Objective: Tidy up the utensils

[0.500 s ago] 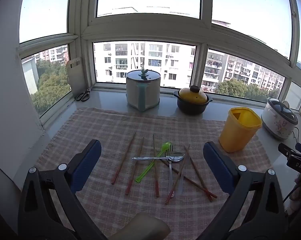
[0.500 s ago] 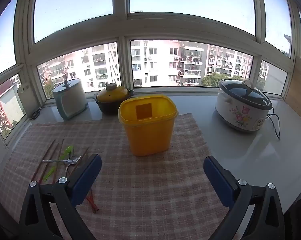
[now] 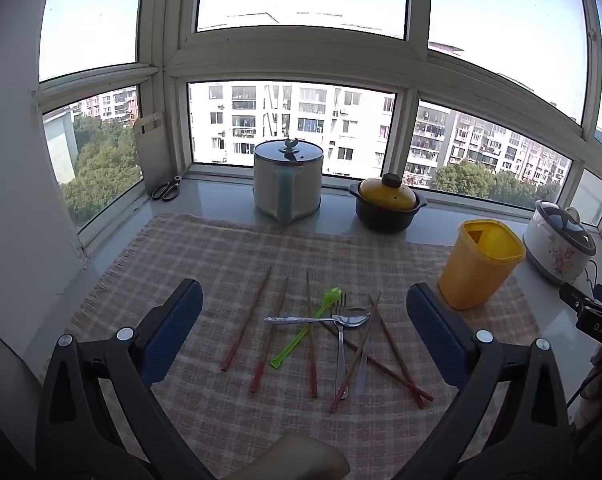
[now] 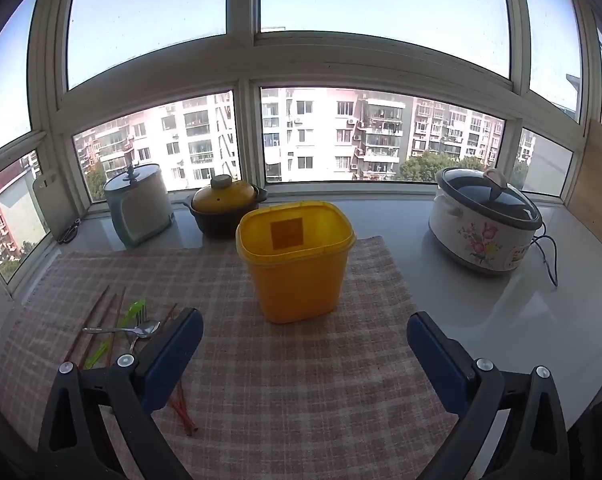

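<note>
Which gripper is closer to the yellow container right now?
Right. The right gripper faces the yellow container head-on, open and empty. The left gripper hangs over the utensil pile, with the container off to its right.

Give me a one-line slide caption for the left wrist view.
Open left gripper above scattered chopsticks, spoon and fork on checked cloth, yellow bin at right.
</note>
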Demonstrator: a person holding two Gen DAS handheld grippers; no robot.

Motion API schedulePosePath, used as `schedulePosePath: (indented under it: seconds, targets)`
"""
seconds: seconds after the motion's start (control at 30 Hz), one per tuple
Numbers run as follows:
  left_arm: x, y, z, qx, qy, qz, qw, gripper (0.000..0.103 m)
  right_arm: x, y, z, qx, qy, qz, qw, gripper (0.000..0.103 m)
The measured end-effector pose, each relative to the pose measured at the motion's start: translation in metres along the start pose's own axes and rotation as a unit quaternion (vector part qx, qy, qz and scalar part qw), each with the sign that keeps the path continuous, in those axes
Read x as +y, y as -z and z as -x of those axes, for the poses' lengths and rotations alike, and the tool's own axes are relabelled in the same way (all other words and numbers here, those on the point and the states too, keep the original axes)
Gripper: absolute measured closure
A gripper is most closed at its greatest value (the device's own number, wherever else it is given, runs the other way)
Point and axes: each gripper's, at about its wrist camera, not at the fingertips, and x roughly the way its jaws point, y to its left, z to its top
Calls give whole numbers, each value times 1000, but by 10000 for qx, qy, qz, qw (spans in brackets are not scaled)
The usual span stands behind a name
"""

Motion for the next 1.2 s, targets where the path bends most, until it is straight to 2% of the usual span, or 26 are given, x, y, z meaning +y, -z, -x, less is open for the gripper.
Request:
schedulePosePath:
  seconds: [1.2]
  targets:
    - [0,-3,-11,17,104,149,9998,0,7,-1,-5,-145,-3,53,9999,0]
